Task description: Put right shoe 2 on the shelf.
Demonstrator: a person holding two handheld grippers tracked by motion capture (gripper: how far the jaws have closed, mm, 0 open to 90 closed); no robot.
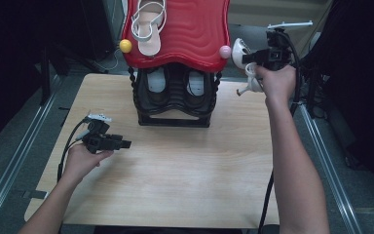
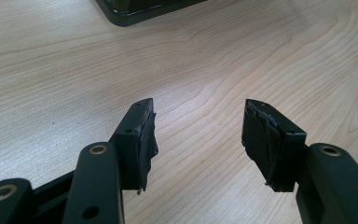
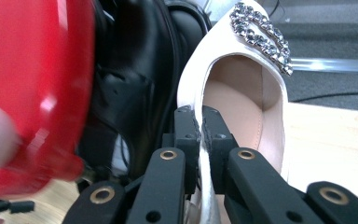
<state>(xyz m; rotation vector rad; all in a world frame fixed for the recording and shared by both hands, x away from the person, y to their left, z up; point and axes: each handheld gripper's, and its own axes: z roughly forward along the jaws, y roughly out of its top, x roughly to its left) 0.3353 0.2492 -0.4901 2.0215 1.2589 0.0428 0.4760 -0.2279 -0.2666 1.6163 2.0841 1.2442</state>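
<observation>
Clamped tight between the jaws of the right gripper: the side wall of a white shoe, its jewelled toe pointing away beyond the tips. Just left of it, the red shelf of the shoe rack. Well apart, low over the table, the left gripper spread wide, holding nothing.

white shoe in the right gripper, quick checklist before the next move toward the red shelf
1. Grip: right gripper is shut on the side wall of the white shoe - ok.
2. Shoe off the table: held up beside the rack - ok.
3. Free space on the red shelf: its right half is bare, a white sandal lies at its left - ok.
4. Clearance past the pink knob: shoe is close to it - cannot tell.
5. Left gripper: open, holding nothing, over bare table - ok.
</observation>
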